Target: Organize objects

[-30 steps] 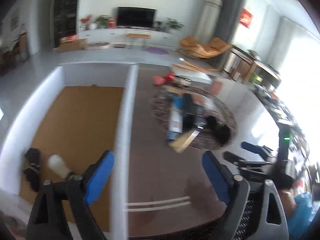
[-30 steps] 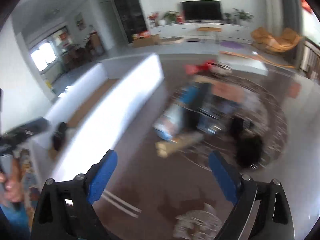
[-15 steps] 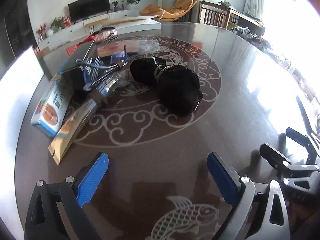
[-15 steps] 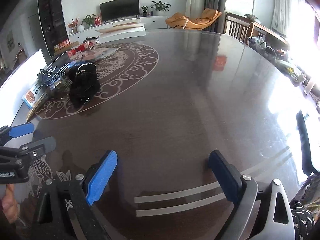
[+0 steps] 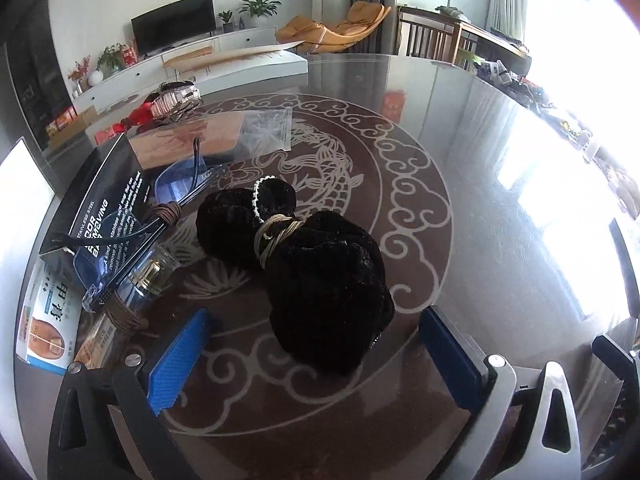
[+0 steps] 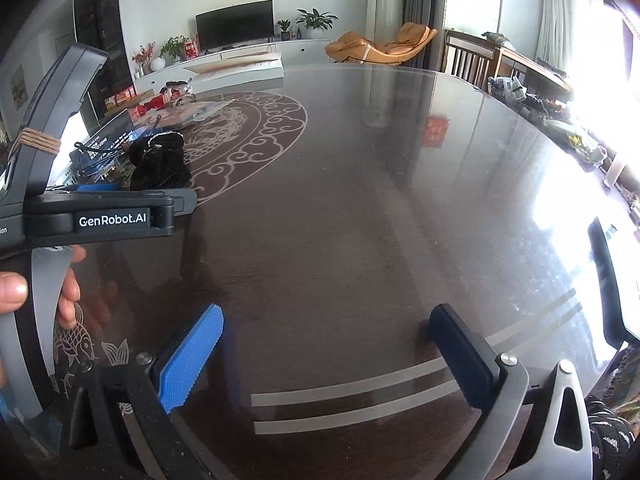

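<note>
A black velvet bundle [image 5: 320, 272] tied with a pale cord lies on the dark table [image 5: 500, 220], inside its pale dragon ring. My left gripper [image 5: 314, 320] stands open right over the bundle's near end, which shows between the blue pads [image 5: 180, 356] without touching them. Left of the bundle are a black box [image 5: 100, 200], blue glasses [image 5: 176, 180], a small glass bottle [image 5: 148, 276] and a white-blue carton [image 5: 44, 320]. My right gripper [image 6: 326, 316] hangs over bare tabletop [image 6: 360, 220], jaws opening, nothing between them. The bundle [image 6: 160, 164] lies far to its left.
A clear zip bag [image 5: 266, 132], a metal watch [image 5: 176, 98] and a red item [image 5: 138, 116] lie behind the pile. The left device's housing [image 6: 112, 220] and a hand [image 6: 12, 292] fill the right view's left edge. A white box [image 5: 24, 200] stands left of the table.
Both views swung from the white box to the table. My left gripper dropped close over the black bundle. My right gripper shifted right over bare tabletop, and its jaws widened.
</note>
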The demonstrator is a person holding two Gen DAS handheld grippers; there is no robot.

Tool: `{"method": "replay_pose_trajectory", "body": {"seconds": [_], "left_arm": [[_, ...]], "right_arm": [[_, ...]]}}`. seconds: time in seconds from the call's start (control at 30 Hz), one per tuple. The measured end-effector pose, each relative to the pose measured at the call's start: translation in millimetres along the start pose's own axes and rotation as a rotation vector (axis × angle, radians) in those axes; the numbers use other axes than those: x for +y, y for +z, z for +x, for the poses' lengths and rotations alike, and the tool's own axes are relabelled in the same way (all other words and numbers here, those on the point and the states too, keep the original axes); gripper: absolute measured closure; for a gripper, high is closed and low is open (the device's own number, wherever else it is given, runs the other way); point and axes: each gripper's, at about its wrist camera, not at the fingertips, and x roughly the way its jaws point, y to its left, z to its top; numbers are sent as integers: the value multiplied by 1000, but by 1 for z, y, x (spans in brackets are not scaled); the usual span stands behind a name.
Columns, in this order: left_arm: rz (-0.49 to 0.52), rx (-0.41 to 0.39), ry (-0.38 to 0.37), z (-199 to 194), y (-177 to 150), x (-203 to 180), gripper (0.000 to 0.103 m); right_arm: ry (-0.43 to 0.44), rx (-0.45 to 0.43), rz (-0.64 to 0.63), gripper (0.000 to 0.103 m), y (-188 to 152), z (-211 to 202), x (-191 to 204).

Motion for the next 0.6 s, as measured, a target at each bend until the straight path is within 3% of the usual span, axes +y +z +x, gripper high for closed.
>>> {"method": "replay_pose_trajectory", "body": {"seconds": [0.6], "left_arm": [[0,0,0,-1,-1,0,0]], "right_arm": [[-10,-11,4,0,0,1,0]]}}
